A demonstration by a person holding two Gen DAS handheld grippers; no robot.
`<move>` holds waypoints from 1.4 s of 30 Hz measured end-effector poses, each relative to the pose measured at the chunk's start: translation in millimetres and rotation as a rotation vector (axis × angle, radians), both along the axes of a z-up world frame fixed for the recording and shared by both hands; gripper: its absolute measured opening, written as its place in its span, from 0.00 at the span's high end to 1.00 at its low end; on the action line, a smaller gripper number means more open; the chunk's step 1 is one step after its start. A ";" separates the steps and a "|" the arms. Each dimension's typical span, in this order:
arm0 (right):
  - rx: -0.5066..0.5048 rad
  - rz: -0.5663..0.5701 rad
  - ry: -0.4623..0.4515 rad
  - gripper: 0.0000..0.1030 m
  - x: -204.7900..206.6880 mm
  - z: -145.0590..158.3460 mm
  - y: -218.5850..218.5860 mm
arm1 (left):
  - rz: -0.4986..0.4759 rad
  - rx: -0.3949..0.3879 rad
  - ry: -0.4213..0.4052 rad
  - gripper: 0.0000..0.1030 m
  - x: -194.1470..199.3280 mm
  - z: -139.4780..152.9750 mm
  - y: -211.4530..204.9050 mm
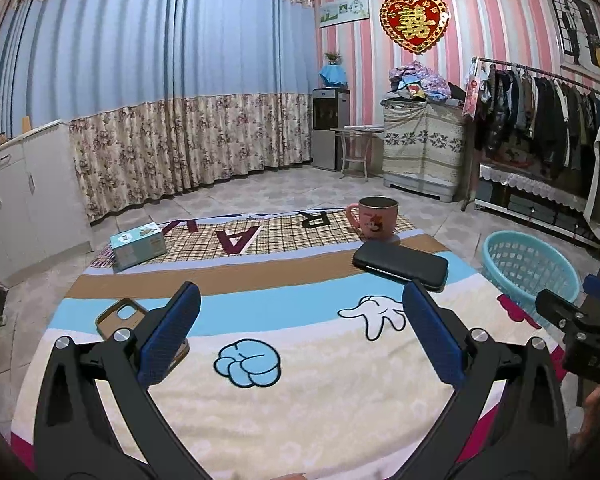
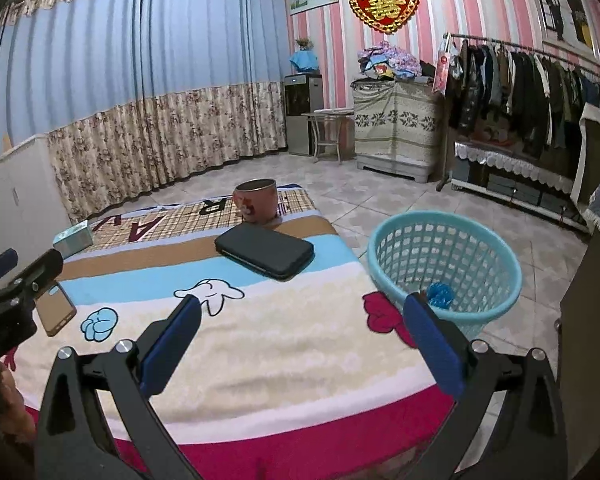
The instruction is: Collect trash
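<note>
A light blue plastic basket (image 2: 444, 264) stands on the floor right of the table; it also shows in the left wrist view (image 1: 528, 268). A crumpled blue piece of trash (image 2: 439, 294) lies inside it. My left gripper (image 1: 300, 300) is open and empty above the cartoon tablecloth (image 1: 300, 380). My right gripper (image 2: 300, 314) is open and empty above the table's right part, its right finger in front of the basket. The left gripper shows at the left edge of the right wrist view (image 2: 16, 280).
On the table are a pink mug (image 2: 257, 200), a black case (image 2: 265, 251), a brown phone case (image 2: 55, 309) and a small teal box (image 1: 138, 245). A clothes rack (image 2: 540, 80), cabinets and a curtain ring the tiled floor.
</note>
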State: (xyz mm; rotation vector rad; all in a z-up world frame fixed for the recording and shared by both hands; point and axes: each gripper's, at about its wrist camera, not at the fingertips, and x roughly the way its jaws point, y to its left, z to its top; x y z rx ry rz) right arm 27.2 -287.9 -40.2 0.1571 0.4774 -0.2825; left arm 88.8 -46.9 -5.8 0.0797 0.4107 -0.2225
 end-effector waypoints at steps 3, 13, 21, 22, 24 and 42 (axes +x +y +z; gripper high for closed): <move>0.000 0.006 0.004 0.04 -2.1 -0.8 4.1 | 0.008 0.008 0.006 0.05 -0.8 -0.7 1.3; -0.008 0.022 0.009 0.04 -8.3 0.5 12.9 | 0.025 0.052 -0.012 0.05 -10.3 2.2 1.5; -0.027 0.021 0.005 0.04 -10.8 2.5 15.5 | 0.015 0.044 -0.018 0.05 -14.4 4.3 4.1; -0.028 0.022 0.003 0.04 -10.6 2.9 16.9 | 0.015 0.042 -0.020 0.05 -15.1 4.3 4.5; -0.038 0.021 -0.001 0.04 -11.1 3.8 17.8 | 0.012 0.034 -0.022 0.05 -16.2 5.3 5.6; -0.076 0.024 -0.040 0.04 -18.5 11.8 26.0 | 0.014 0.030 -0.023 0.05 -16.7 4.9 8.3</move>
